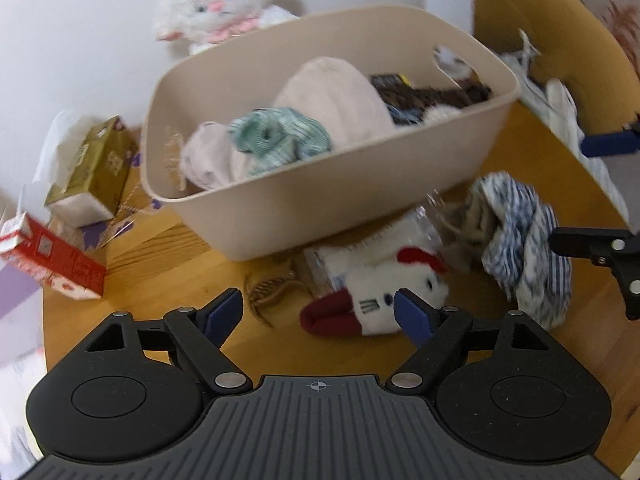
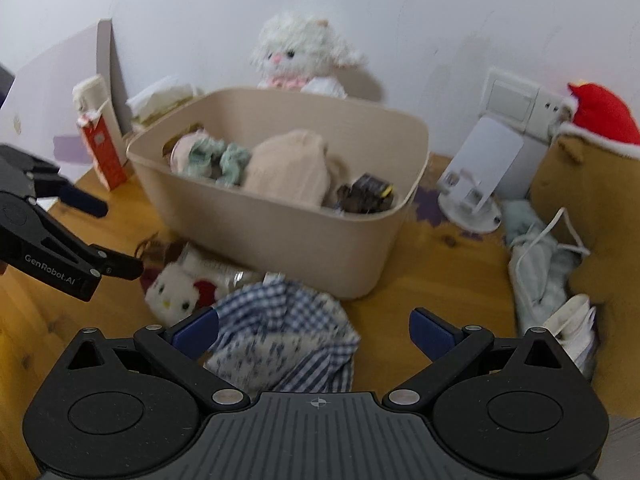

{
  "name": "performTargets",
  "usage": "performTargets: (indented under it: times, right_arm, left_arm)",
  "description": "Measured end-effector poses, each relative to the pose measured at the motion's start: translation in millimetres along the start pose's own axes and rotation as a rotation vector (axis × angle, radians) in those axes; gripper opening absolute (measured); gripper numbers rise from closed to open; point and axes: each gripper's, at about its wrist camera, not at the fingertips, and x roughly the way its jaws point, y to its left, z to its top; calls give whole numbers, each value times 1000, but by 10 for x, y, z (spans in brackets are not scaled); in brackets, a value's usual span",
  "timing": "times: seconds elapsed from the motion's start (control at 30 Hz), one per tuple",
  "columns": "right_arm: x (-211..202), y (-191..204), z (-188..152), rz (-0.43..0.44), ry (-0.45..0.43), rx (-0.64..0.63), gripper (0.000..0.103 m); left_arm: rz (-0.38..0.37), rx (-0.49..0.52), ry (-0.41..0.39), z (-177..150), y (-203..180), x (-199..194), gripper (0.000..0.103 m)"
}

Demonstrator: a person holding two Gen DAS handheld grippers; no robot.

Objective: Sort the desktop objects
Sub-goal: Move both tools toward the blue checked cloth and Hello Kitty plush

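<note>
A beige bin [image 1: 304, 216] [image 2: 304, 248] stands on the wooden table and holds a pink cloth [image 1: 336, 96], a green knit piece [image 1: 276, 136] and a dark packet [image 1: 424, 98]. A white cat plush with a red bow [image 1: 380, 292] [image 2: 180, 288] lies in front of the bin. A blue-and-white checked cloth [image 1: 520, 240] [image 2: 288, 340] lies beside it. My left gripper [image 1: 318, 312] is open, just above the plush. My right gripper [image 2: 314, 332] is open over the checked cloth.
A red carton [image 1: 52, 260] [image 2: 104, 152] and a gold tissue box [image 1: 96, 168] stand left of the bin. A white lamb plush [image 2: 300, 56] sits behind it. A brown plush with a red hat [image 2: 588, 160], a white stand [image 2: 476, 184] and pale cloths [image 2: 540, 264] are on the right.
</note>
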Motion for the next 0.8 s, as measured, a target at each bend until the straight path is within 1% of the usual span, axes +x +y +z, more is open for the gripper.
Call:
performTargets:
  times: [0.1,0.2,0.33,0.5,0.6,0.73,0.8]
  right_arm:
    - [74,32,-88,15,32,-16,103]
    - [156,63,-176,33,67,-25,103]
    - [238,100,-279,35,93,-42,103]
    - [364,90,-370,35,132,-32,103]
    - [428,73,-409,40,148,-15,103]
    - [501,70,-448,52,168,-6,103]
    - [527,70,-468,59,175,-9,103]
  left_arm:
    - [-13,81,6,-34,-103,57,84]
    - [-25,130,15,-64,-178,127,84]
    - [-36,161,21,-82,-232,225,84]
    - [-35,196,1,-80,-296,340,84]
    - [-52,210,12,-78,-353,437,84]
    - [-56,249,6,-95,-440,523,84]
    - [-70,263,0,-101,-466,547,84]
